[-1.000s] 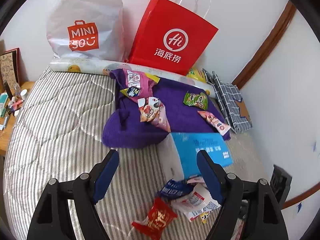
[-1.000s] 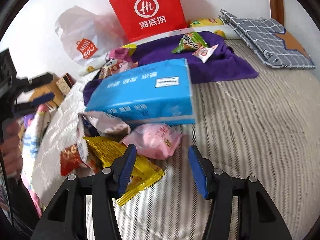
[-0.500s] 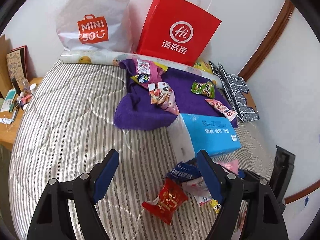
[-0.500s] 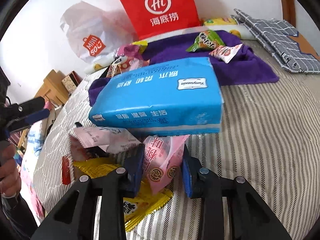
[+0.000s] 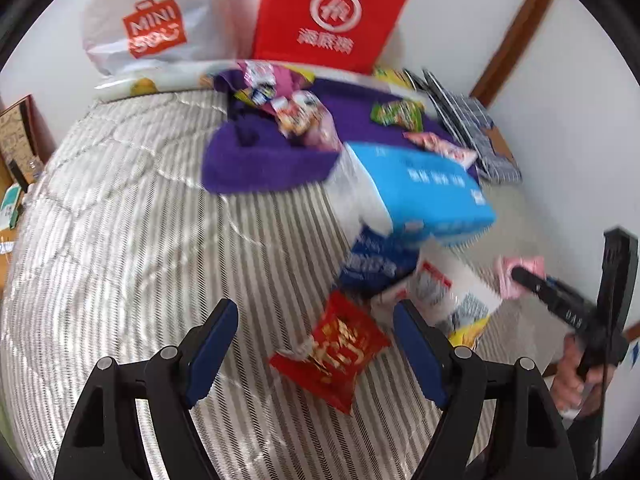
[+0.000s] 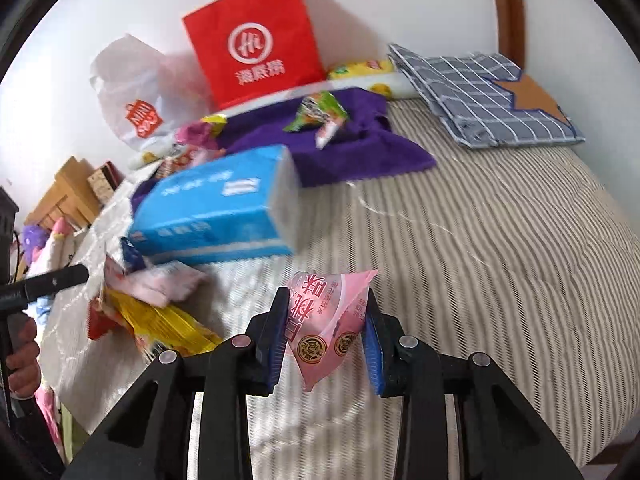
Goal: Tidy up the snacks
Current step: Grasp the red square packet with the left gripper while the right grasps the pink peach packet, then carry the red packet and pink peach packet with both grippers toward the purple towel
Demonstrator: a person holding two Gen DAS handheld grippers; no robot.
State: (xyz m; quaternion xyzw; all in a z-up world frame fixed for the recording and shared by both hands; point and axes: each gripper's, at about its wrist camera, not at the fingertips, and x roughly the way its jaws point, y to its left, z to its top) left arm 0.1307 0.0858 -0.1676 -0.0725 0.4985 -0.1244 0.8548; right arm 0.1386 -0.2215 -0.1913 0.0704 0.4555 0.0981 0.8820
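- Striped bed (image 5: 120,216), left wrist view: white wall behind, with a red paper bag (image 5: 332,16) and a white plastic bag (image 5: 148,20) standing at the far edge.
- Blue tissue pack (image 5: 432,188), the landmark, lies right of centre; a purple towel (image 5: 264,160) spreads just behind it, carrying several snack packets.
- Left tongs (image 5: 316,340) stand wide with nothing between the pads; a red snack packet (image 5: 336,348) lies on the bed beneath the gap, in front of the tissue pack.
- Dark blue and white packets lie heaped against the pack's near side.
- Right tongs (image 5: 520,276) appear right of the pack, clamped on a pink snack packet (image 5: 516,270).
- Right wrist view: right tongs (image 6: 326,328) have just been closing and now stand narrow, pads pressing the pink snack packet (image 6: 328,320), raised clear of the bed (image 6: 500,240) in front of the blue tissue pack (image 6: 216,208).
- Yellow packet (image 6: 160,320) lies left of the tongs, in front of the pack.
- Folded grey checked cloth (image 6: 488,100) lies far right of the pack.
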